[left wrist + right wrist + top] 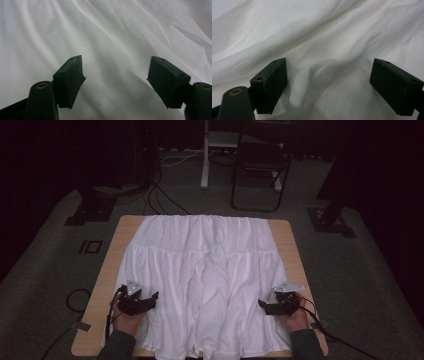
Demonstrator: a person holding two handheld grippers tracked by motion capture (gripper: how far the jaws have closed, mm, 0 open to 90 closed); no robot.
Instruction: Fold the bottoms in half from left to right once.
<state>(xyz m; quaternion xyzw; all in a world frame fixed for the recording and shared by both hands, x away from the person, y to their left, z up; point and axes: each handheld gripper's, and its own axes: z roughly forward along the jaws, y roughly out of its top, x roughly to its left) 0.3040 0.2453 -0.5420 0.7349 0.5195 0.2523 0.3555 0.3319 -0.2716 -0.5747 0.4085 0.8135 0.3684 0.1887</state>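
A white gathered skirt (205, 275) lies spread flat over the wooden table (102, 280), waistband at the far end, hem hanging at the near edge. My left gripper (150, 301) rests over the skirt's near left side, pointing inward. In the left gripper view its jaws (116, 77) stand wide apart above smooth white cloth (100, 32), with nothing pinched. My right gripper (264, 307) sits over the near right side, pointing inward too. In the right gripper view it (328, 85) is open, and a raised fold of cloth (324, 72) lies between the pads without being pressed.
Bare wood shows along the table's left and right edges (299, 265). Beyond the table are a black folding chair (260, 165), a white stand post (205, 155), dark stand bases (92, 205) and cables on grey carpet.
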